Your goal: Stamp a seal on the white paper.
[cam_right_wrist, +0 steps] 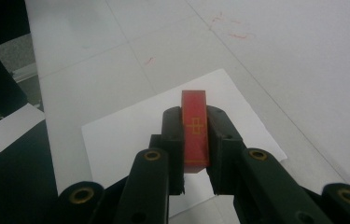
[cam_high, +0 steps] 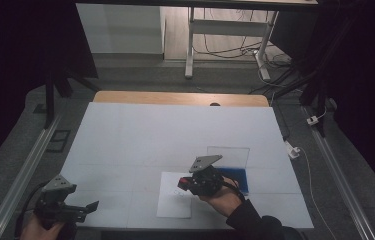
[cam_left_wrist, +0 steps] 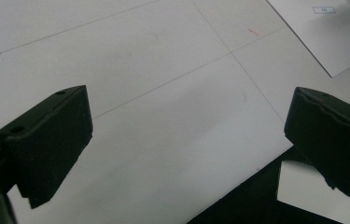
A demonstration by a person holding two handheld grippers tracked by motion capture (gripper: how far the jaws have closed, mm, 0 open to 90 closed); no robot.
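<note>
The left gripper (cam_high: 82,210) is sitting nearest, at the table's (cam_high: 125,135) front left corner, gripped by the person's left hand (cam_high: 37,227). In the left gripper view its jaws are standing wide apart with nothing between them, looking across bare white table (cam_left_wrist: 163,116) toward the corner of a paper (cam_left_wrist: 331,37) at the upper right.

A little farther in and to the right, the right hand (cam_high: 222,197), coming out of a dark sleeve (cam_high: 255,225), is holding the right gripper (cam_high: 184,184) above the paper (cam_high: 172,200). That gripper is pointing left in the high view, with its grey plate (cam_high: 204,162) on top. In the right gripper view its jaws are pinching a red block (cam_right_wrist: 195,128) between them: the block is standing on its narrow edge, sticking out past the jaw tips, with a yellow mark on the face turned to the camera. Below the block the paper (cam_right_wrist: 130,130) is lying flat on the table (cam_right_wrist: 303,70). In the high view the block (cam_high: 183,181) is showing as a small red spot at the gripper's tip, over the paper's upper right part.

Just behind the right gripper, a blue pad (cam_high: 239,179) is lying on the table, and a clear sheet (cam_high: 227,156) is lying beyond it, touching or overlapping it; which one I cannot tell.

Farther on, the white table top is running back to a wooden edge (cam_high: 180,97).
</note>
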